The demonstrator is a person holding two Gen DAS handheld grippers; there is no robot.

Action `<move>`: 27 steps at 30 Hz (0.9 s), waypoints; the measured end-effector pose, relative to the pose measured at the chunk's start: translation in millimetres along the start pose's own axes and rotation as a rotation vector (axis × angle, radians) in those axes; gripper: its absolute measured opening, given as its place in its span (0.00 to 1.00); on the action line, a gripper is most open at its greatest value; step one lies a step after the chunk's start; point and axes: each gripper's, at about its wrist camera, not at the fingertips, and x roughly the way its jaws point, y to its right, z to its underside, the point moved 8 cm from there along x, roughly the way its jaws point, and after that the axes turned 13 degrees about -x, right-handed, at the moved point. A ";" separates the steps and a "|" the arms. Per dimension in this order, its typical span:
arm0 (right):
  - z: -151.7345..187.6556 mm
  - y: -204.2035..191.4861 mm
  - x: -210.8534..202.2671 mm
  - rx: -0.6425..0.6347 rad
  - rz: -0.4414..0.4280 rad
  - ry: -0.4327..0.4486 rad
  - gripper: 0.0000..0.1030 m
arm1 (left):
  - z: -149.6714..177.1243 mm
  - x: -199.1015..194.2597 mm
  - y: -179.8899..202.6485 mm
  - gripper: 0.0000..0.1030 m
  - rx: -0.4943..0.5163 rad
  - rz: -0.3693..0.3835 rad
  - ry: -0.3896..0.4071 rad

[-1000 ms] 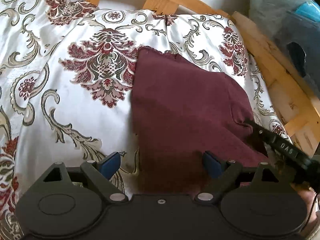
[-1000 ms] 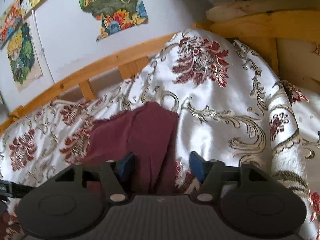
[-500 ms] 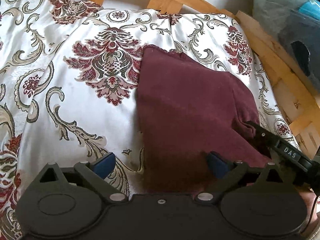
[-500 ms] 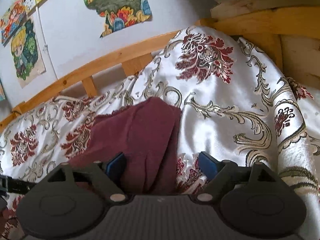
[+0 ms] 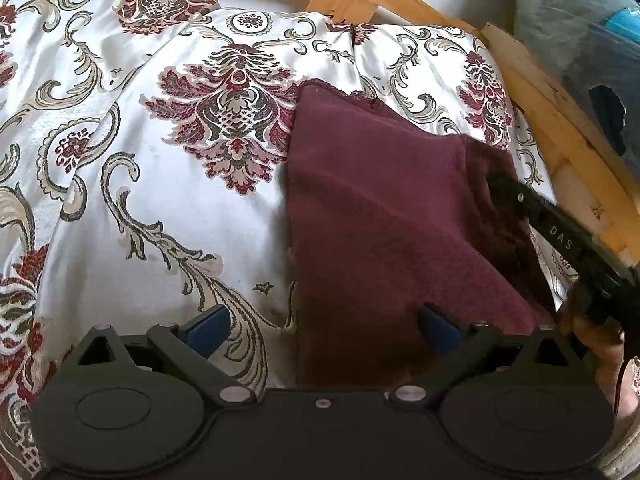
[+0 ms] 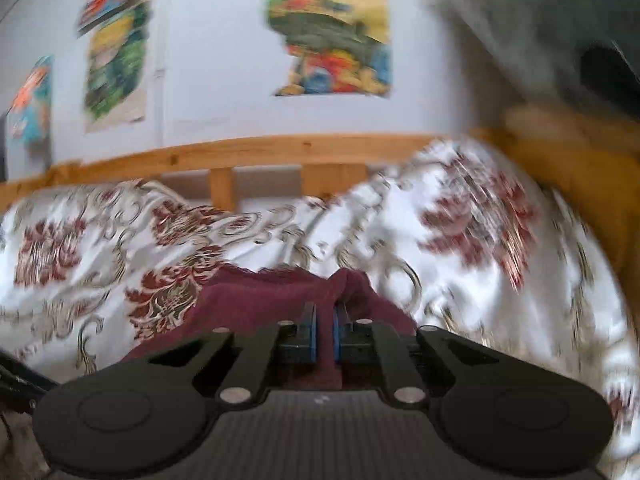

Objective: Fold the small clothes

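Cloth (image 5: 384,216) lies on the bed (image 5: 160,208), near edge hidden. Left gripper (image 5: 320,326) jaws gape empty; right gripper (image 6: 324,330) jaws pinch a fold amid blur.

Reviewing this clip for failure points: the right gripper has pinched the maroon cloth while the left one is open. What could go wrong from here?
1. The right gripper pinches only a bunched edge of the maroon cloth; a quick pull could slip it free, and the right view is motion-blurred.
2. The left gripper is open over the near edge, so nothing pins the cloth; it may slide on the glossy bedspread instead of creasing.
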 end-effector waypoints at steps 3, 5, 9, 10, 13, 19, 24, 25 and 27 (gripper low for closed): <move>7.0 21.5 2.8 0.079 0.049 -0.036 0.09 | 0.6 0.8 1.2 0.98 0.005 -0.004 0.006; 17.8 37.5 5.3 0.131 0.064 -0.076 0.09 | 0.3 1.5 2.7 0.98 0.008 -0.003 0.007; 27.0 47.6 9.5 0.226 0.015 -0.082 0.13 | -0.2 4.1 3.7 0.99 0.013 0.001 0.002; 28.5 47.7 11.0 0.226 0.011 -0.082 0.16 | -1.0 3.8 3.3 0.98 0.012 0.009 0.002; 32.8 49.9 13.4 0.235 -0.002 -0.081 0.18 | -5.3 -1.5 0.8 0.98 -0.026 0.091 0.016; 35.0 60.3 18.5 0.276 -0.038 -0.078 0.49 | -12.4 -4.0 11.7 0.98 -0.001 0.239 0.015; 18.2 68.6 32.1 0.294 -0.126 -0.080 0.70 | -12.2 9.5 17.2 0.99 0.034 0.260 -0.061; 13.6 67.8 35.5 0.276 -0.140 -0.082 0.75 | -11.7 13.2 17.1 0.99 0.031 0.258 -0.078; 4.0 65.3 44.8 0.243 -0.191 -0.089 0.81 | -10.2 18.0 14.2 0.99 0.018 0.257 -0.108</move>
